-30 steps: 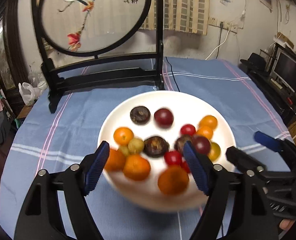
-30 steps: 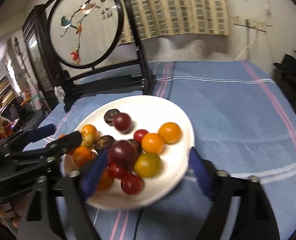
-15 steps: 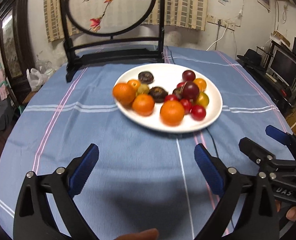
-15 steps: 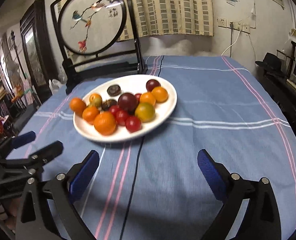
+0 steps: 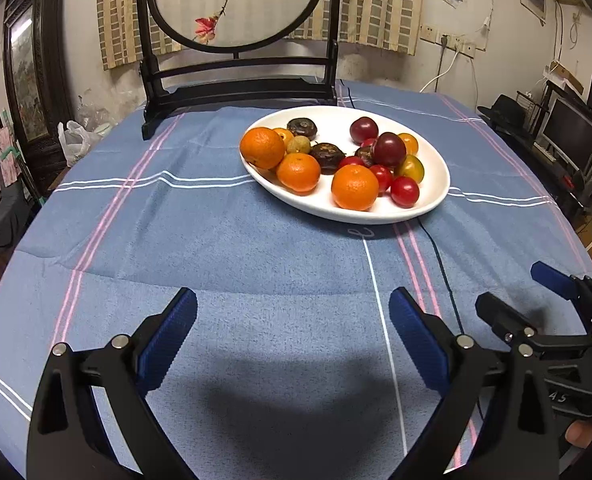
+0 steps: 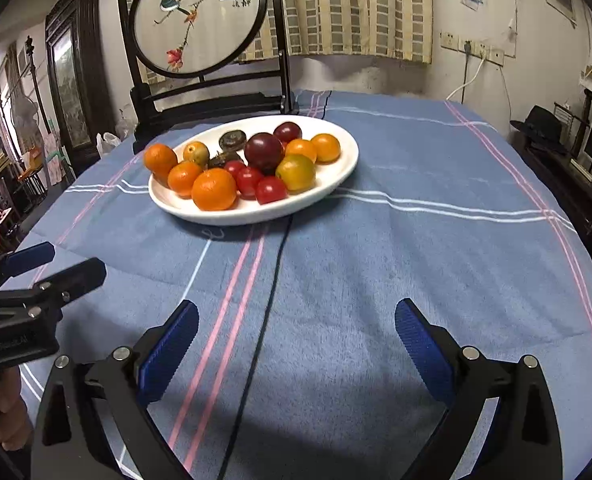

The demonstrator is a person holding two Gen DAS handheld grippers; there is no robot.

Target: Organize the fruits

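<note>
A white plate (image 5: 436,196) (image 6: 336,178) sits on the blue striped tablecloth, heaped with fruit: oranges (image 5: 354,187) (image 6: 214,189), red cherry tomatoes (image 5: 405,191) (image 6: 271,189), dark plums (image 5: 389,149) (image 6: 264,152), brown wrinkled fruits (image 5: 327,153) and a yellow-green one (image 6: 296,172). My left gripper (image 5: 292,336) hangs open over bare cloth, well short of the plate, nothing between its blue pads. My right gripper (image 6: 296,338) is likewise open and empty, near the table's front. Each gripper shows at the edge of the other's view.
A black-framed round embroidered screen (image 5: 236,4) (image 6: 200,20) stands on the table behind the plate. A thin dark cord (image 6: 272,280) runs across the cloth from under the plate toward me. A desk with a monitor (image 5: 572,136) stands at the right.
Both grippers have drawn back from the plate toward the table's front. The left jaws, close over the fruit a second ago, now stand wider. The plate and fruit stay put.
</note>
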